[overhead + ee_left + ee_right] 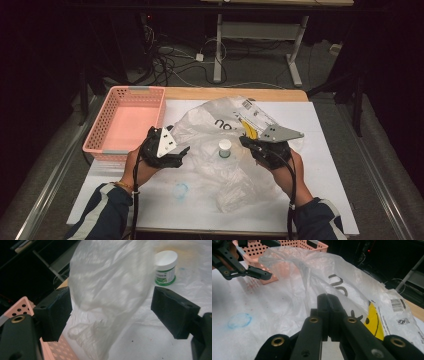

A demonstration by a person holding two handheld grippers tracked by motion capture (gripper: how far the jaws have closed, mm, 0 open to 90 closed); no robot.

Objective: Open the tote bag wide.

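Inspecting the table: one thin plastic bag lies crumpled mid-table on the white cover, one white-lidded jar apparently standing on it, one pink basket at the left. The right gripper has its jaws closed, pinching bag film. The left gripper stands wide open, film between its jaws, ungripped. Judged light, limp, slippery; best taken at a gathered edge

Dark room, grey floor (tangled cables), white-legged desk
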